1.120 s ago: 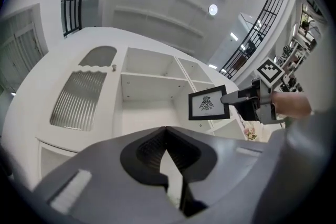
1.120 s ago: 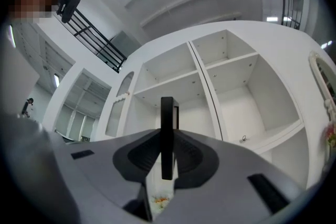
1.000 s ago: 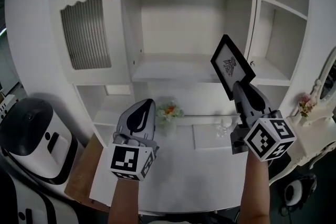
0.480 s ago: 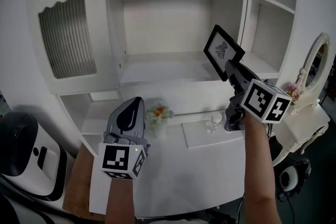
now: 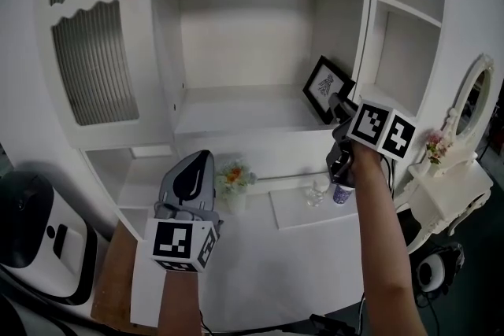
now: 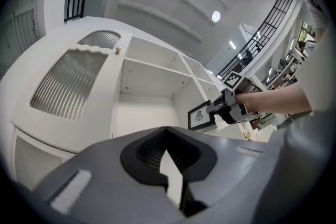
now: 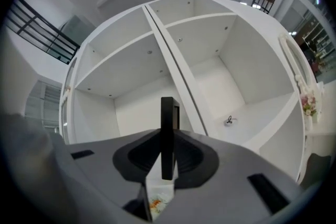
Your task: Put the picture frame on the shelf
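Our right gripper (image 5: 334,101) is clamped on the picture frame (image 5: 322,86). In the right gripper view the black frame (image 7: 167,128) stands edge-on and upright between the two jaws, which press on its two faces. Our right arm is stretched forward and up, the forearm bare and nearly straight, with the marker cube turned towards us just behind the jaws.

The frame sits at the tip of this gripper, inside the middle compartment of the white cabinet, above the right end of the shelf board (image 5: 236,112). It is just beside the vertical divider (image 5: 364,27). It leans back, with its printed face turned to our left. We cannot tell whether its lower edge touches the board.

Our left gripper (image 5: 202,156) is held low and close to the body, well apart from the frame, pointing up at the cabinet. Its jaws (image 6: 166,129) meet at the tips with nothing between them.

Below the shelf, a small bunch of flowers (image 5: 234,177) stands on the white desk top (image 5: 260,271).
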`<state>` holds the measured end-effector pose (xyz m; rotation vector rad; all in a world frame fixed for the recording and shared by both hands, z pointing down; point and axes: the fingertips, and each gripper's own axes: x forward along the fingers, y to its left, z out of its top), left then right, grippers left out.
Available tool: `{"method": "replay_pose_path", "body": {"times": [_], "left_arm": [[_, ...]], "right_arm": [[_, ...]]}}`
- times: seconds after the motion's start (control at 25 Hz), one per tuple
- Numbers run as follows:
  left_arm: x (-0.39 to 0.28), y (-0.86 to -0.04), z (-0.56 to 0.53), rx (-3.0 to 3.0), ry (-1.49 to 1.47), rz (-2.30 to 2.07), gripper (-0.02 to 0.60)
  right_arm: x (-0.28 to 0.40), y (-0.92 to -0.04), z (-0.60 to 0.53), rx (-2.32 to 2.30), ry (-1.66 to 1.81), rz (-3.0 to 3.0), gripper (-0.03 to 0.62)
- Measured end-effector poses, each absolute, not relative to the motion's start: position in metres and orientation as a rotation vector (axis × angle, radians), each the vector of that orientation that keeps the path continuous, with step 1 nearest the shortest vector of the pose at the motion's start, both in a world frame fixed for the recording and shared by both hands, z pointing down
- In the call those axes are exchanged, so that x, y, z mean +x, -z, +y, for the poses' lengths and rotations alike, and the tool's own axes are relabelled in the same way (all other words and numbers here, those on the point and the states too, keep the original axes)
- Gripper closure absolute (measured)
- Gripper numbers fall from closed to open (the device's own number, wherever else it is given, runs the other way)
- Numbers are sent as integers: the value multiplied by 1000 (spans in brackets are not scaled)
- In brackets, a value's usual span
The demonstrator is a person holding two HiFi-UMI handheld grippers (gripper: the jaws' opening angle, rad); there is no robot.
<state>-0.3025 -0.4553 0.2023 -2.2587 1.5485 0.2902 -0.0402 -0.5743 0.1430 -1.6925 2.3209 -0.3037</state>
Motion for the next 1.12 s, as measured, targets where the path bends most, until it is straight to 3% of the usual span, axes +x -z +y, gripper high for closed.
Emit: {"method": "replay_pose_path", "body": {"times": [0.76,0.84,1.12], "left_arm": [[-305,-207,-458,-2248,-316,1590,572],[-305,-208,-457,-2248,-313,1591,572],[-297,-209,-454,-2251,-314,1592,572]], "right_arm": [[-28,-154,-588,-1983,243,2200,515],[-32,-151,-586,-1956,246,2219,459],[-30,-145,-571,-1901,232,2259,388]]}}
